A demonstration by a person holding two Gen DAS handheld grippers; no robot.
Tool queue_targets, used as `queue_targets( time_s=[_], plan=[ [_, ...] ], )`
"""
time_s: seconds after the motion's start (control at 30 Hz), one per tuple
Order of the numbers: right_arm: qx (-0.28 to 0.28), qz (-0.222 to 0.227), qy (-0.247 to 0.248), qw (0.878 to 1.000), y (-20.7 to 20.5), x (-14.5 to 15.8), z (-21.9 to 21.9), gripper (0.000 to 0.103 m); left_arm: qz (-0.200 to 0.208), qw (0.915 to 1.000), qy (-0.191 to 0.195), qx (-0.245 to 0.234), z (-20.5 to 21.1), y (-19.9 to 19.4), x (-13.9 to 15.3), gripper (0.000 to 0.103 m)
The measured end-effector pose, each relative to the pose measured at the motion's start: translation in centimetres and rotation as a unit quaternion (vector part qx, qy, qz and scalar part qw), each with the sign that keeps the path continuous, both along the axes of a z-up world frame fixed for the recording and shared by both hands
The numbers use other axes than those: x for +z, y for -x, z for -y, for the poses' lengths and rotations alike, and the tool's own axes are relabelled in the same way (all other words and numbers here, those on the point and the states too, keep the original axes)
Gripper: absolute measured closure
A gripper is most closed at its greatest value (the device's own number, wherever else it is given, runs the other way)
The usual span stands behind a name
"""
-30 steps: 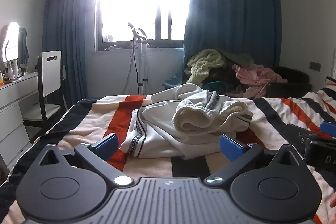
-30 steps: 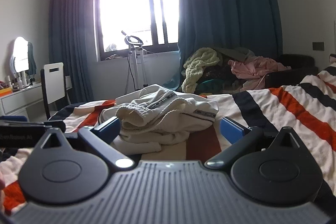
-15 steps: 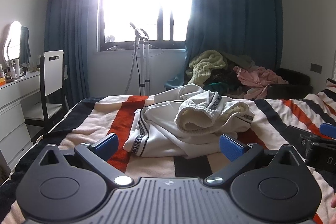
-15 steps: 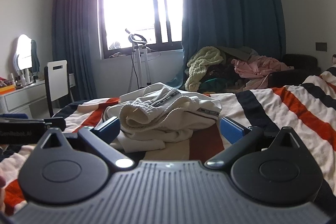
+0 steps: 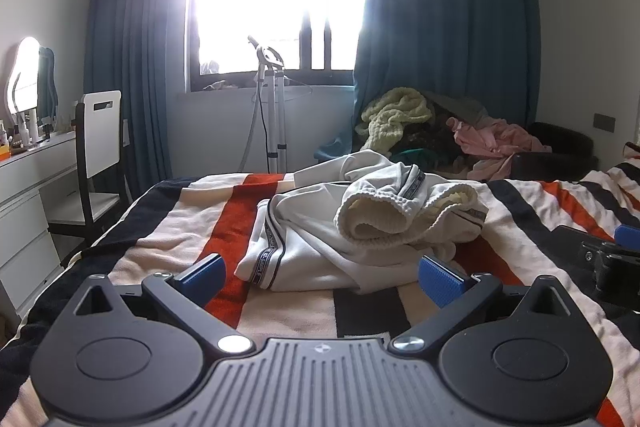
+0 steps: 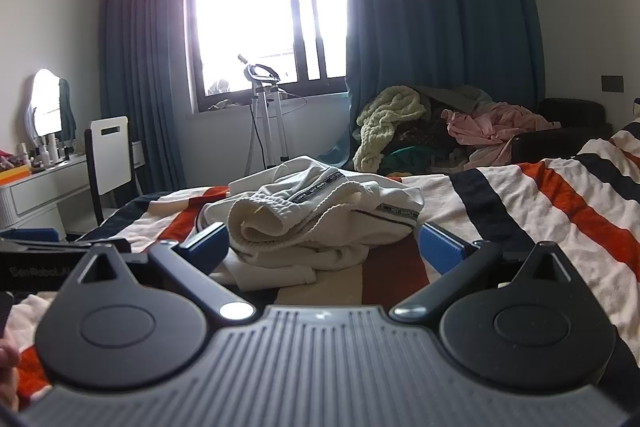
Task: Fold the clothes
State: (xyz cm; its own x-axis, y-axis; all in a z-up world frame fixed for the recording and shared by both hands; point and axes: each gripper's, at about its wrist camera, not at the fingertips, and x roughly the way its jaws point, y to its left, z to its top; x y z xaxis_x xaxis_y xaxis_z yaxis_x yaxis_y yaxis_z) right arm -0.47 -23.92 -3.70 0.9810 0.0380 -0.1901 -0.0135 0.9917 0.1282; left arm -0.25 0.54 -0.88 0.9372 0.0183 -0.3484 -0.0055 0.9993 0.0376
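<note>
A crumpled cream-white garment with dark striped trim (image 5: 352, 227) lies in a heap on the striped bed (image 5: 168, 239); it also shows in the right wrist view (image 6: 320, 223). My left gripper (image 5: 320, 277) is open and empty, low over the bed just in front of the garment's near edge. My right gripper (image 6: 320, 247) is open and empty, its blue fingers either side of the heap's near end, not touching that I can tell. Part of the right gripper shows at the left view's right edge (image 5: 616, 251).
The bed cover (image 6: 560, 203) has orange, black and cream stripes. A pile of other clothes (image 5: 448, 131) sits beyond the bed's far end. A white chair (image 5: 100, 143) and a desk (image 5: 24, 179) stand at the left. A stand (image 5: 272, 99) is under the window.
Both grippers have risen slightly and the view has tilted a little; the garment sits a bit lower in the frames. Both stay open and empty.
</note>
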Motion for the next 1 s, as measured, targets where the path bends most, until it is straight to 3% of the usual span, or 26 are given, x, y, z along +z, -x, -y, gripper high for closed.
queue_targets(
  time_s=[0.77,1.0],
  plan=[
    [-0.013,-0.003,-0.01,1.0,0.3,0.2,0.7,0.0,-0.012,0.9997,-0.023,0.003,0.3,-1.3,-2.0,0.0],
    [-0.031,-0.029,-0.028,0.999,0.0,-0.2,1.9,0.0,-0.042,0.9983,-0.039,-0.015,0.9,-7.6,-2.7,0.0]
  ],
)
